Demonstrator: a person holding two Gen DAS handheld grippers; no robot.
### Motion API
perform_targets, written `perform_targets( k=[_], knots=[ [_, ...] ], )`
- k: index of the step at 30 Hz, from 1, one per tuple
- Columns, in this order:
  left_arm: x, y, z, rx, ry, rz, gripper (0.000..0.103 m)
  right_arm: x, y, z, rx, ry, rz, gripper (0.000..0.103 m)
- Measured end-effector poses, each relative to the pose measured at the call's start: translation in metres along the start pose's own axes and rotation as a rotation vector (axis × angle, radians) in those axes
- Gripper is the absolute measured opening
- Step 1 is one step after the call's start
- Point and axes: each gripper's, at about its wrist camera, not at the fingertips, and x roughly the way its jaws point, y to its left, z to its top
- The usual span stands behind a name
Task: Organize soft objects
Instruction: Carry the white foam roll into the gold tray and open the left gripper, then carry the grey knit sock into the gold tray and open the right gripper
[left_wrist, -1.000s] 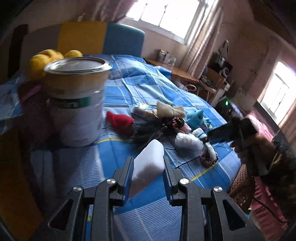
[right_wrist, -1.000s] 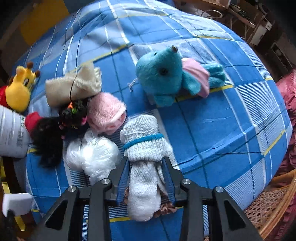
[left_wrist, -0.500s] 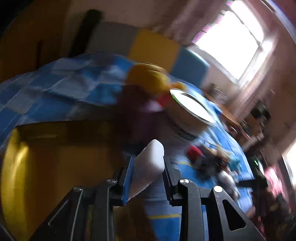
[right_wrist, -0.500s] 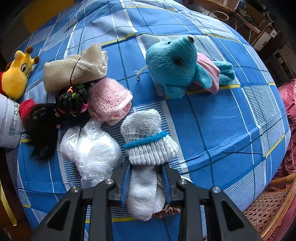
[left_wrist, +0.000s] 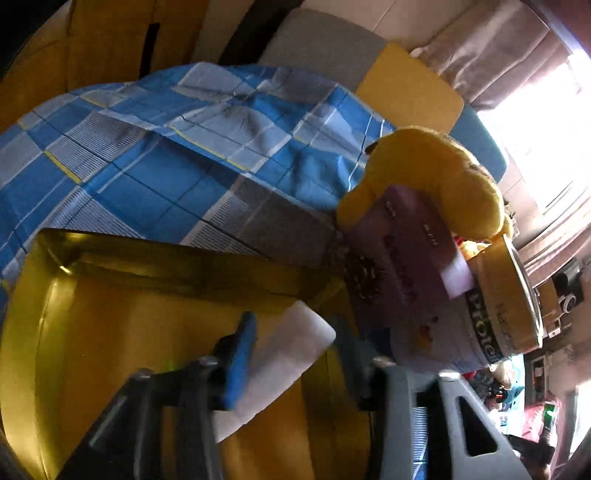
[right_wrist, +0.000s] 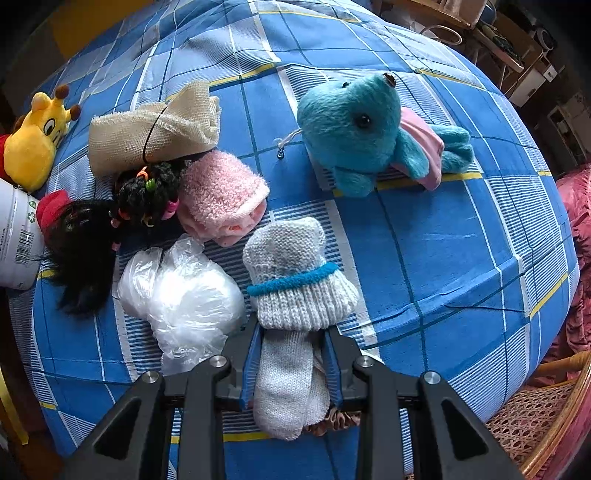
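The bedsheet (right_wrist: 443, 236) is blue plaid with white and yellow lines. On it lie a teal plush (right_wrist: 354, 129) with pink ears, a fuzzy pink cloth (right_wrist: 221, 199), a grey-white knit sock (right_wrist: 291, 295) with 1 blue band, and a yellow giraffe toy (right_wrist: 33, 144). A white foam block (left_wrist: 277, 362) shows against a yellow tray (left_wrist: 74, 314).

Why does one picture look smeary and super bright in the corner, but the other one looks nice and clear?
Left wrist view: the left gripper and white sponge look smeared by motion blur, and the window glares to pure white. Right wrist view: sharp and evenly lit, the knitted sock and blue plush toy crisp; the fisheye lens bulges the checked bedsheet.
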Motion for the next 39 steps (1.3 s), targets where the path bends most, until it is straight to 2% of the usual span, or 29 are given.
perform_targets(
  k=[1, 6, 9, 14, 19, 23, 29, 34, 39],
  knots=[
    [-0.001, -0.002, 0.000, -0.002, 0.001, -0.009, 0.064, -0.001, -0.001, 0.000, 0.001, 0.000, 0.002, 0.030],
    [-0.024, -0.003, -0.007, 0.036, -0.053, -0.016, 0.065, -0.003, -0.007, 0.000, 0.004, 0.002, 0.006, 0.030],
    [-0.042, -0.001, -0.018, 0.082, -0.099, 0.032, 0.069, -0.003, -0.008, 0.001, 0.006, 0.001, 0.008, 0.030],
    [-0.064, 0.002, -0.047, 0.145, -0.118, 0.071, 0.069, -0.003, -0.007, 0.001, 0.008, -0.001, 0.004, 0.030],
    [-0.077, -0.005, -0.080, 0.188, -0.116, 0.057, 0.069, -0.005, -0.009, 0.001, 0.019, -0.014, 0.014, 0.028],
    [-0.087, -0.015, -0.108, 0.205, -0.096, 0.036, 0.069, -0.013, -0.014, -0.001, 0.043, -0.054, 0.059, 0.024],
    [-0.098, -0.036, -0.138, 0.287, -0.084, 0.037, 0.070, -0.030, -0.019, -0.008, 0.055, -0.140, 0.161, 0.023],
    [-0.103, -0.050, -0.149, 0.324, -0.088, 0.016, 0.071, -0.044, -0.020, -0.013, 0.059, -0.205, 0.200, 0.022],
    [-0.105, -0.054, -0.152, 0.343, -0.092, 0.024, 0.074, -0.063, 0.009, -0.034, -0.021, -0.278, 0.209, 0.022]
  ],
)
